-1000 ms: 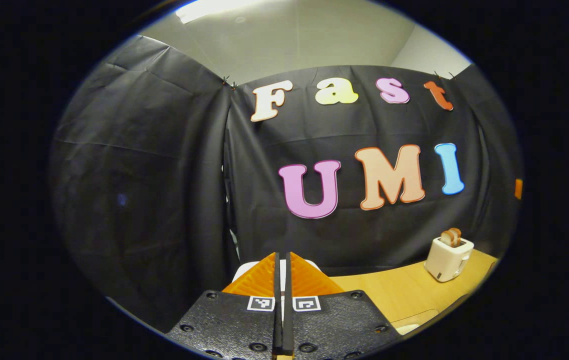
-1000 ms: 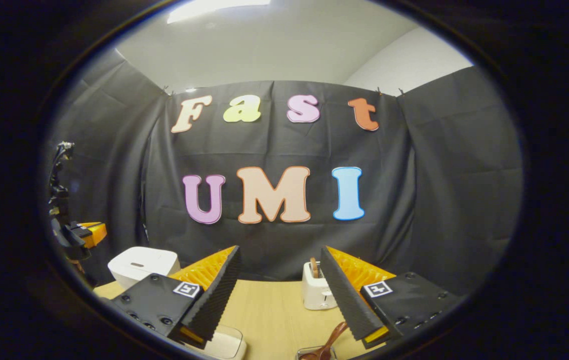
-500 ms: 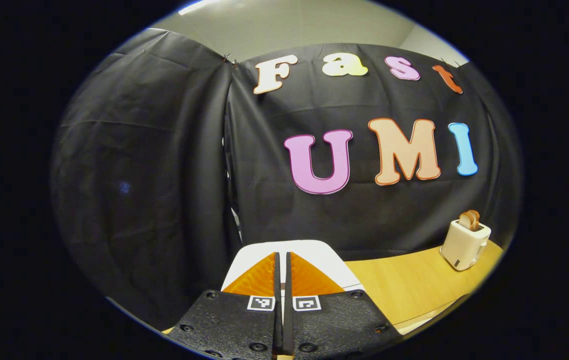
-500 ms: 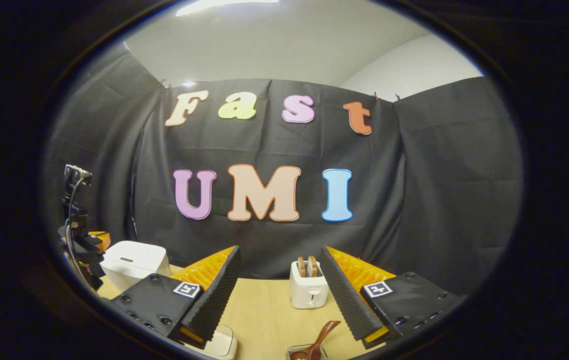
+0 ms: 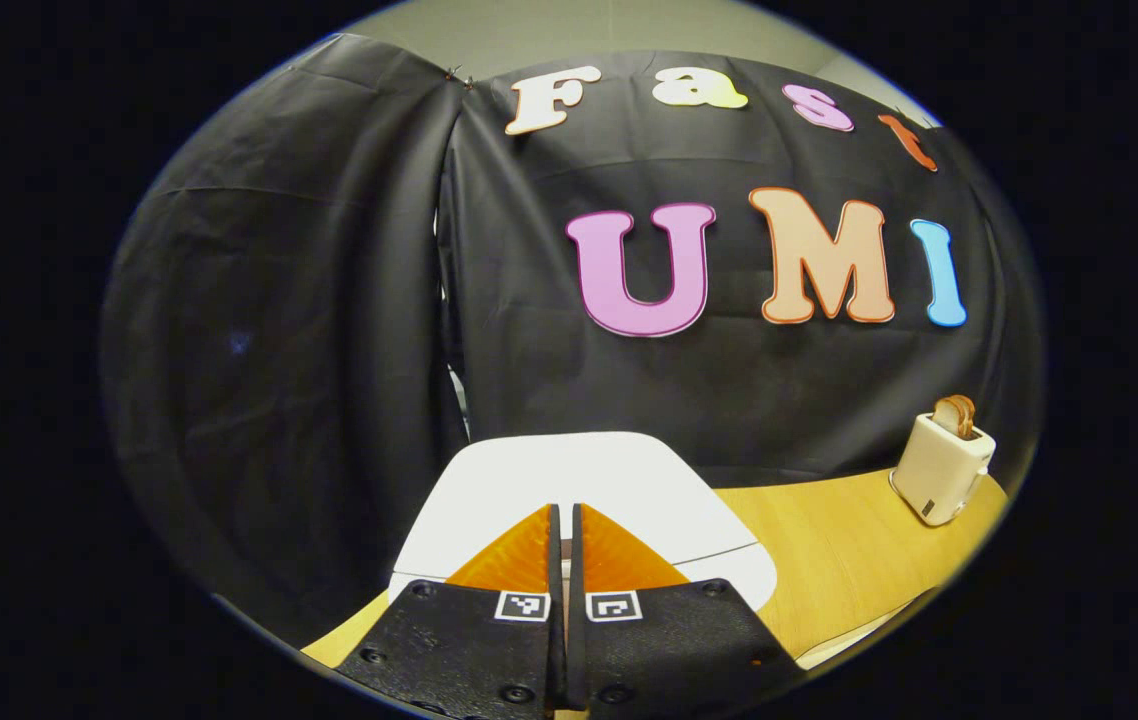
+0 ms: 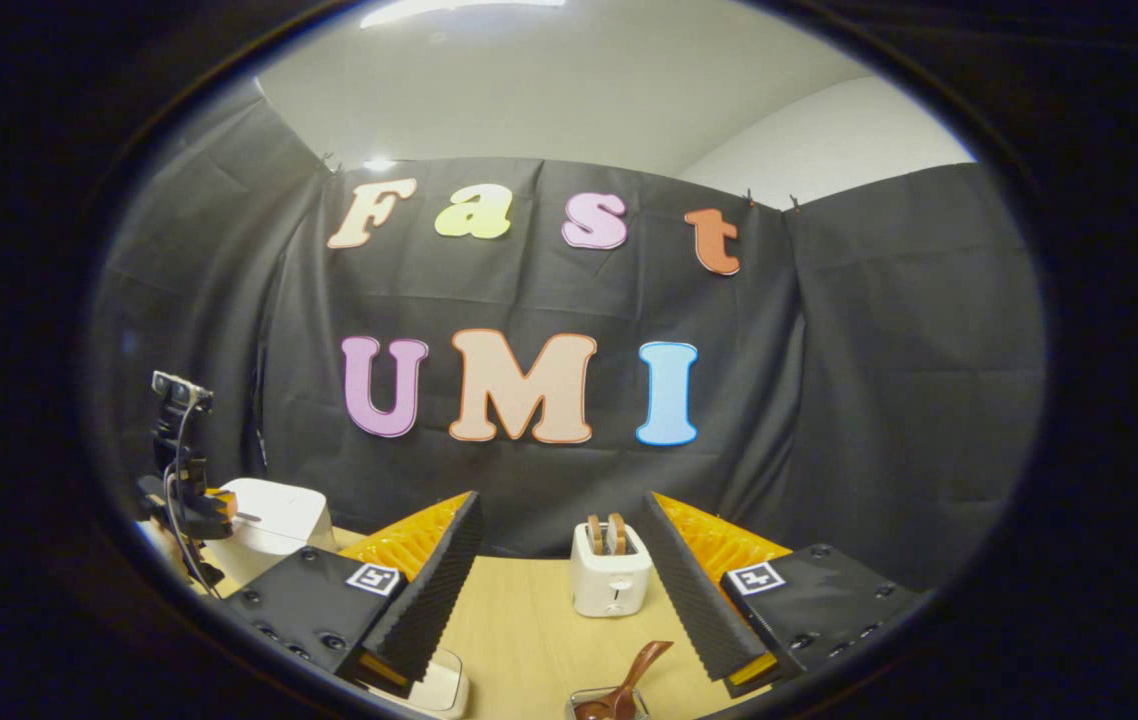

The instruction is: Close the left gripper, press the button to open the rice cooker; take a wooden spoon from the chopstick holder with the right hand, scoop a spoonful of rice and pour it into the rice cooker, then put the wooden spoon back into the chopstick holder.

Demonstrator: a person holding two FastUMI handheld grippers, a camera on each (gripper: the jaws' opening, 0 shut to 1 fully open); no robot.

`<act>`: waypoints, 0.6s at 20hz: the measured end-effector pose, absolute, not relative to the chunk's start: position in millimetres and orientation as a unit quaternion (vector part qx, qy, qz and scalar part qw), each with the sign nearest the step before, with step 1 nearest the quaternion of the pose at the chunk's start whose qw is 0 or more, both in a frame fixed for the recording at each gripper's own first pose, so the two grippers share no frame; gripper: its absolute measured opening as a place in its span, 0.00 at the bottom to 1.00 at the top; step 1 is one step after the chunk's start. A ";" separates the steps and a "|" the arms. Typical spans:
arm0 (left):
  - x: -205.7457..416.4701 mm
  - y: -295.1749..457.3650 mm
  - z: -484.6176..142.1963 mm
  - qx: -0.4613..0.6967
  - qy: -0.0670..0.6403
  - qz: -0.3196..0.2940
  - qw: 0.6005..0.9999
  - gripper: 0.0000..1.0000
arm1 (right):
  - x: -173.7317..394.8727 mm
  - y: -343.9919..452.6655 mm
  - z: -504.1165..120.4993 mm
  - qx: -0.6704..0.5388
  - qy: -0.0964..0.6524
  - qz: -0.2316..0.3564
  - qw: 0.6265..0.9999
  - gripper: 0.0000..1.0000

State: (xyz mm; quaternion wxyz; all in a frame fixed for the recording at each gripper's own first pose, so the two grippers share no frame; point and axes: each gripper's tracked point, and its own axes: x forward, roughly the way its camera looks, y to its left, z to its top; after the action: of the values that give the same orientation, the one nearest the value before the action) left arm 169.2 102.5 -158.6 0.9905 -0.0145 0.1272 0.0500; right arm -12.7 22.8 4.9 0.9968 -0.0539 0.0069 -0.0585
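A wooden surface [image 5: 829,560] carries a white rice cooker [image 5: 569,485], lid down, at its left end. The left hand-held gripper [image 5: 561,520], fingers pressed together and empty, hovers over the lid. A white toaster [image 6: 609,580] stands near the back edge. The right hand-held gripper [image 6: 559,570] is spread wide, empty. The wooden spoon [image 6: 629,680] stands in the chopstick holder [image 6: 609,705] at the front edge.

Dim booth, overhead ceiling light [image 6: 459,8], sharp focus, strong fisheye bending edges.
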 end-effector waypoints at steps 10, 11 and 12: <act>176.4 105.6 -183.2 -0.025 0.155 0.054 0.986 0.00 | -19.5 7.6 7.7 -0.056 0.008 -0.072 0.996 1.00; 175.6 105.6 -186.3 -0.028 0.159 0.058 0.985 0.00 | -20.5 6.7 7.3 -0.055 0.009 -0.072 0.996 1.00; 175.6 105.1 -187.7 -0.031 0.158 0.061 0.985 0.00 | -20.5 6.6 5.3 -0.054 0.010 -0.072 0.996 1.00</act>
State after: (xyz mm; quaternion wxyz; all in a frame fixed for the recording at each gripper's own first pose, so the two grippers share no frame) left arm 175.6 105.1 -187.7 0.9851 -0.0309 0.1580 0.0614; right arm -20.5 6.6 5.3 0.9959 -0.0544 0.0098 -0.0719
